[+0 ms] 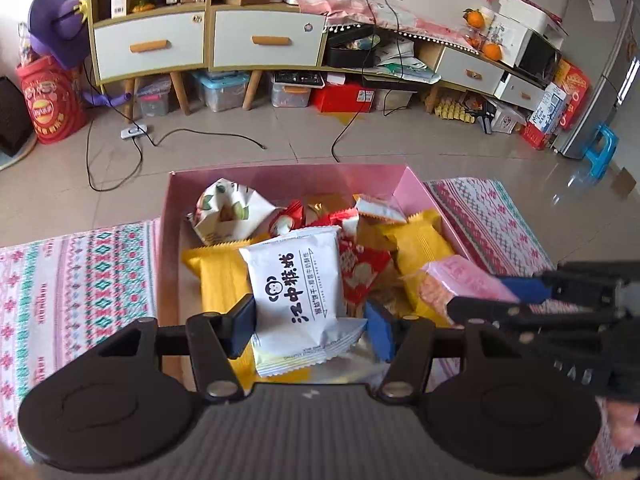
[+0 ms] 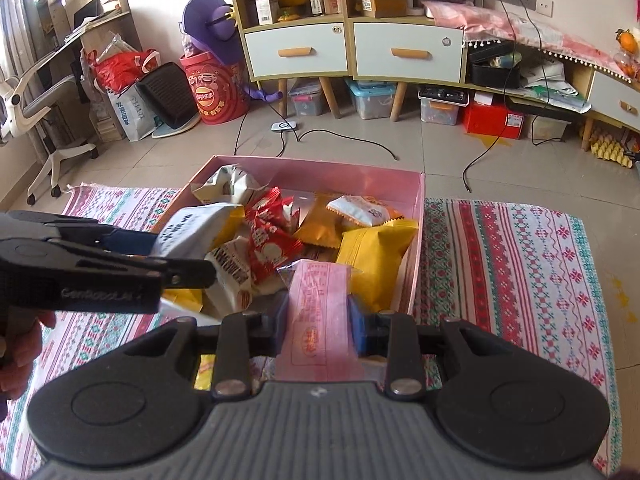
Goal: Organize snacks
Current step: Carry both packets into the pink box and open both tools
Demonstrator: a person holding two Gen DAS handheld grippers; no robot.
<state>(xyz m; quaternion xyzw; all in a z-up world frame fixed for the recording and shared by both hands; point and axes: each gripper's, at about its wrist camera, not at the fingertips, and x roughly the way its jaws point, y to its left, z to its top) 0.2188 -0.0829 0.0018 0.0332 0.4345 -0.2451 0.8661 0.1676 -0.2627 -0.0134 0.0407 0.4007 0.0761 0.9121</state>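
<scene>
The left gripper [image 1: 310, 326] clamped a white snack packet [image 1: 298, 280], and the right gripper [image 2: 318, 320] clamped a pink packet [image 2: 320, 312], both above the pink box [image 2: 416, 248] of snacks.

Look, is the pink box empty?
No, the pink box holds many wrapped snacks, such as a yellow packet and red packets.
</scene>
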